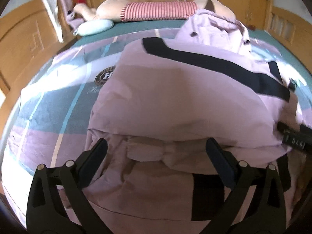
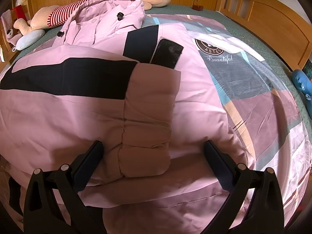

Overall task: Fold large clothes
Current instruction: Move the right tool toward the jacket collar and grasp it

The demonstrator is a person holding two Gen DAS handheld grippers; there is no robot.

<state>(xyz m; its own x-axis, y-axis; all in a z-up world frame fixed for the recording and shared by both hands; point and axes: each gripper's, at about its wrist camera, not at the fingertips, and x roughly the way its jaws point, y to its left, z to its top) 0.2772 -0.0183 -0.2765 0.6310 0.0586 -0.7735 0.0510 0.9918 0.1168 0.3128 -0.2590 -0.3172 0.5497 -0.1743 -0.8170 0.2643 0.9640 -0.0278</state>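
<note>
The pink padded coat (image 2: 68, 120) lies spread across the patterned quilt (image 2: 263, 101) on the bed, hood (image 2: 115, 13) toward the striped plush toy (image 2: 64, 13). A sleeve (image 2: 148, 117) lies folded inward over the body, its cuff nearest the right gripper. A dark flat tab (image 2: 167, 53) shows at the sleeve's far end.

Right gripper (image 2: 153, 157): jaws spread wide, straddling the cuff, holding nothing. Left gripper (image 1: 157, 154): jaws spread wide over a puffy fold near the hem, holding nothing.

Risks:
- The padding is thick and springy. A shallow pinch probably catches only the outer shell, and the fold may slip out.
- The folded sleeve may slide off when the hem is lifted.
- A deep bite may also catch the quilt beneath.
</note>
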